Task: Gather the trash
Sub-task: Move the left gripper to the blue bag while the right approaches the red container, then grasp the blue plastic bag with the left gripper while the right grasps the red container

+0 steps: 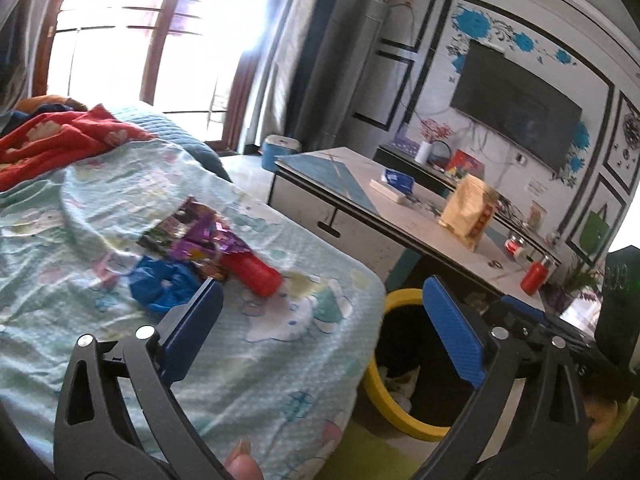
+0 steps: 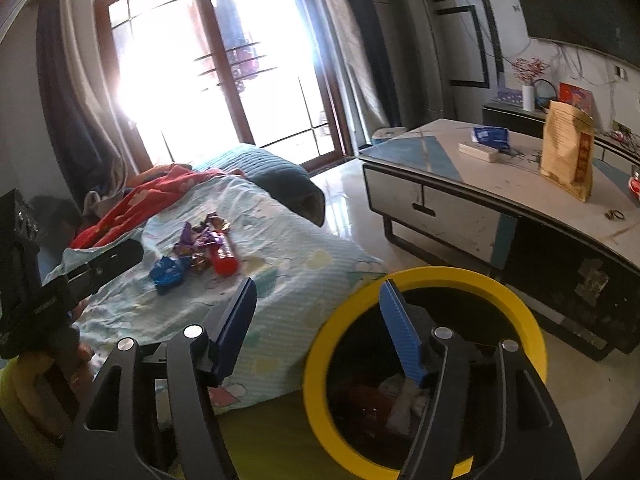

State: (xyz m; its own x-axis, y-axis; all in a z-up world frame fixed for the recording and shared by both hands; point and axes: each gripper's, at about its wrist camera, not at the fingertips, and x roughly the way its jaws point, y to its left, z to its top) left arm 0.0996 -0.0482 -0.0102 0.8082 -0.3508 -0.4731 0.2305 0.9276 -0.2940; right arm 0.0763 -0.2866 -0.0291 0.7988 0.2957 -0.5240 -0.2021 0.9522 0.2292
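1. The left claw (image 1: pixel 320 312) stands spread wide, nothing between its blue pads; it hangs over the edge of the bed, between the trash pile and the bin.
2. The right claw (image 2: pixel 318 320) is also spread, though less widely, and empty. Its right finger hangs over the mouth of the bin, its left finger over the bed's edge.
3. The trash lies together on the light blue bed sheet (image 1: pixel 100 208): a crumpled blue wrapper (image 1: pixel 164 284), a bunch of shiny purple wrappers (image 1: pixel 196 232) and a red tube (image 1: pixel 252 272) touching them.
4. In the right wrist view the same heap sits well beyond the claw, with the blue wrapper (image 2: pixel 168 270) nearest and the red tube (image 2: pixel 224 258) beside the purple wrappers (image 2: pixel 200 236).
5. The yellow-rimmed bin (image 2: pixel 320 344) stands on the floor just beside the bed; some scraps lie in its dark inside, too dim to name.
6. A counter (image 2: pixel 460 168) across the floor carries a tan bag (image 2: pixel 568 152) and a blue packet (image 2: pixel 490 136).
7. A red blanket (image 1: pixel 60 136) lies bunched further up the bed.
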